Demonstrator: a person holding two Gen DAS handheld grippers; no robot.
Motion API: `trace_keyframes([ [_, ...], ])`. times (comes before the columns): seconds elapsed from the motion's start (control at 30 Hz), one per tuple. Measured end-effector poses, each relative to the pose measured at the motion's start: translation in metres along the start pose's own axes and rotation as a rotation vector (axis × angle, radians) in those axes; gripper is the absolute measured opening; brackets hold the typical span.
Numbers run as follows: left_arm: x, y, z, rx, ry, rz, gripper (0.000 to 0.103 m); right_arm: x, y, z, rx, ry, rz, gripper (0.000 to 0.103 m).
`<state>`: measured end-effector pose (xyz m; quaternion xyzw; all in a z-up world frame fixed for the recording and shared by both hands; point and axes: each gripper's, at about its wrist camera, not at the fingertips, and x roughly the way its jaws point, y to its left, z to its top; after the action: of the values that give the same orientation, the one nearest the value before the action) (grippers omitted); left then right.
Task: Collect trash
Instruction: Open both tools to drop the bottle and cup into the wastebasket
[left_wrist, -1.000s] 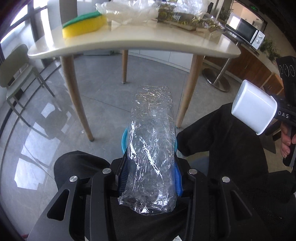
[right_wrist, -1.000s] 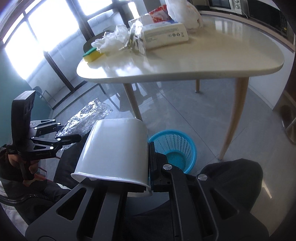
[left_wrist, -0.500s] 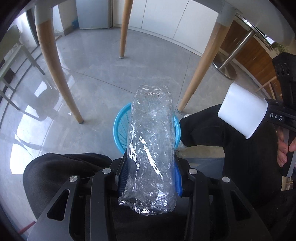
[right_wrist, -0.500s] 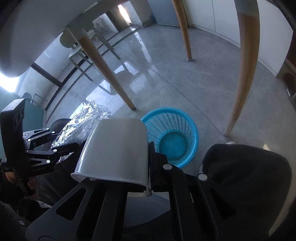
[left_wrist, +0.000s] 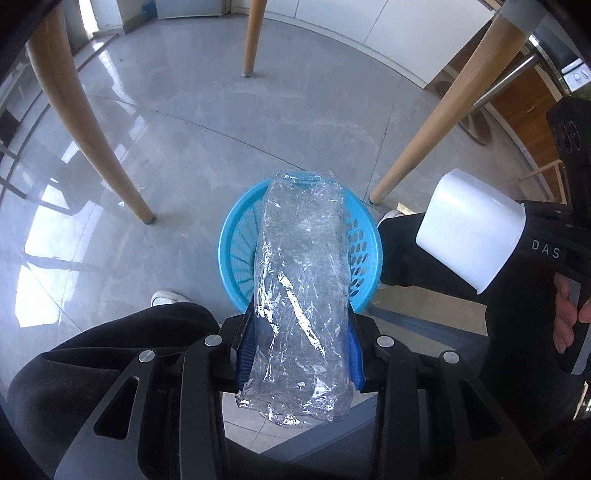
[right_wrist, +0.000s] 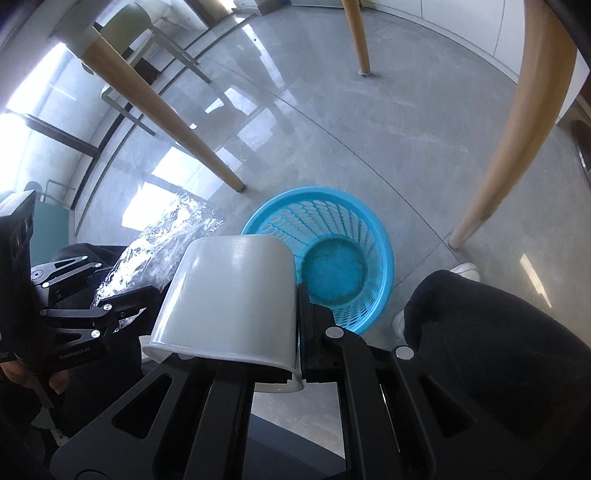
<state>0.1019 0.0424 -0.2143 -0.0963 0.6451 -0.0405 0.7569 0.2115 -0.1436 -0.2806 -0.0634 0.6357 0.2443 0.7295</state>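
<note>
Blue perforated basket (left_wrist: 364, 243), clear crinkled wrapper (left_wrist: 301, 288), white cup (right_wrist: 232, 295), grey glossy floor (left_wrist: 184, 110), tan table legs (left_wrist: 74, 110).

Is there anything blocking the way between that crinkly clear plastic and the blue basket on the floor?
Nothing visible. The clear plastic wrapper, gripped by the left gripper, hangs right over the open blue basket, which looks empty. The white cup in the right gripper sits off to the side.

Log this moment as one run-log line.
left gripper: shut on clear plastic wrapper | right gripper: shut on white cup | blue basket: on floor below, nothing dropped in yet
</note>
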Motion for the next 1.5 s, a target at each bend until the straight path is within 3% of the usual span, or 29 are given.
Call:
trace_keyframes([
  [0.43,0.026,0.003,0.011,0.006,0.060,-0.017,0.043,0.026,-0.012,0.011,0.022,0.055,-0.004,0.005],
  [0.53,0.031,0.002,0.011,0.007,0.076,-0.020,0.046,0.025,-0.012,0.012,0.027,0.053,0.006,0.023],
  [0.6,0.032,0.000,0.011,0.011,0.083,-0.008,0.064,0.025,-0.010,0.013,0.024,0.046,-0.002,0.042],
  [0.63,0.032,0.000,0.010,0.011,0.083,-0.014,0.070,0.023,-0.009,0.013,0.022,0.040,-0.007,0.056],
  [0.7,0.034,0.001,0.009,0.010,0.094,-0.005,0.081,0.022,-0.007,0.013,0.017,0.033,-0.017,0.064],
  [0.73,0.034,0.001,0.009,0.011,0.094,0.002,0.090,0.021,-0.006,0.013,0.017,0.030,-0.023,0.075],
  [0.87,0.032,0.003,0.008,0.000,0.093,0.012,0.096,0.018,-0.007,0.012,0.018,0.010,-0.045,0.095],
  [1.5,-0.007,-0.001,-0.018,-0.005,0.001,0.036,0.097,-0.014,0.007,-0.018,-0.030,-0.042,-0.061,0.094],
])
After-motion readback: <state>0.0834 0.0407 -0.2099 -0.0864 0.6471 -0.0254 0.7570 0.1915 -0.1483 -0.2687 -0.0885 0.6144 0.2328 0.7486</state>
